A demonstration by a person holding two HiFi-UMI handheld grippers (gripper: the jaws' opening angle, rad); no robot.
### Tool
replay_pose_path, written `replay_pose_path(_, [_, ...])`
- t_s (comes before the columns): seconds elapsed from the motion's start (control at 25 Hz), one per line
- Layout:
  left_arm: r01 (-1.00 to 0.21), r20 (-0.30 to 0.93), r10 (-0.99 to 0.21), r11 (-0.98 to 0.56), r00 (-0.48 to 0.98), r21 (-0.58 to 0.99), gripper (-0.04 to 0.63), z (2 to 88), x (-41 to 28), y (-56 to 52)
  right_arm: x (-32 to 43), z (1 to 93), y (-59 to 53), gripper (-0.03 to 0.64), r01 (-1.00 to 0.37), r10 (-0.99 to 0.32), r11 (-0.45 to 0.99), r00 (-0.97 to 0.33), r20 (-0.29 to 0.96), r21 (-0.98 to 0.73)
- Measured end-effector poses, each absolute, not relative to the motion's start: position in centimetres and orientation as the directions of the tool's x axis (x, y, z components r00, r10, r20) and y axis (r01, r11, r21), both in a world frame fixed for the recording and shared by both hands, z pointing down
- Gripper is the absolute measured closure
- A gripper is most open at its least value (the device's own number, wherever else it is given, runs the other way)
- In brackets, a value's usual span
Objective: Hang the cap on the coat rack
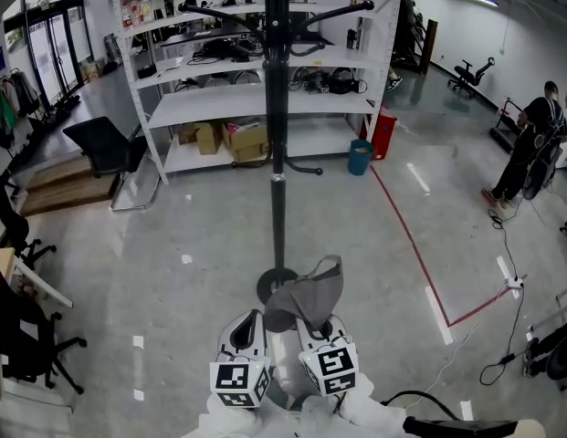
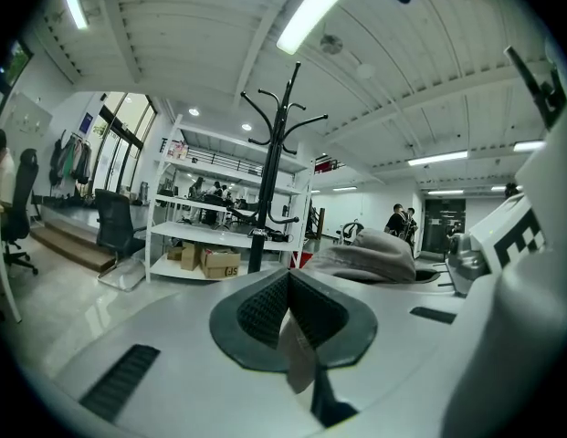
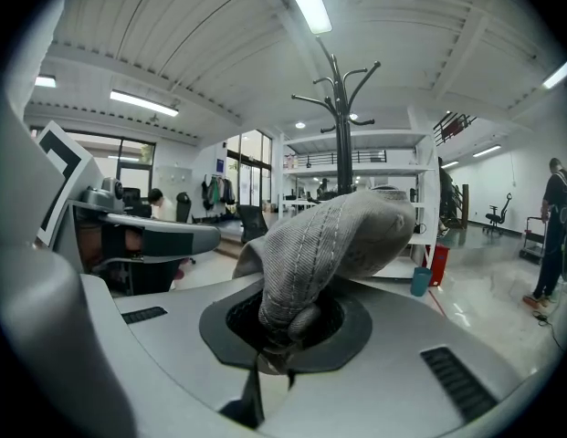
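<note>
The cap (image 1: 312,292) is pinched by its edge in the right gripper (image 3: 281,327), whose jaws are pressed onto the fabric; the left gripper (image 2: 288,310) is held with jaws pressed together, no cap between them; the coat rack (image 1: 278,144) stands just ahead, nothing seen on its hooks; the hanging is not yet done; approach, lift and hooking are judged to remain

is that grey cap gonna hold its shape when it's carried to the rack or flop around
Probably floppy: the cap bunches into folds where the right gripper pinches it. Likely light, since that one pinch at its edge holds it up. The ribbed fabric looks unlikely to slip.
</note>
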State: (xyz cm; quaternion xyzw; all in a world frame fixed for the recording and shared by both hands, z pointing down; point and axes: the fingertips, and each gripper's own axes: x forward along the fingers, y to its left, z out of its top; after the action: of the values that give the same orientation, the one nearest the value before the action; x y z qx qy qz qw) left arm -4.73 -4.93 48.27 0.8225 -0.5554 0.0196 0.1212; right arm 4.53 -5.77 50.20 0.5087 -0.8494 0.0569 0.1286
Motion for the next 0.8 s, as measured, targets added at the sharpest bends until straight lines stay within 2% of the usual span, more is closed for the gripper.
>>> replay_pose_path(0.8, [-0.898,0.172,-0.886,-0.403,0.431,0.176,0.601,49.1,-3.5,-12.1,5.8,51.5,-12.1,0.591,-0.903,-0.866,0.428,-0.4,0.301,0.032])
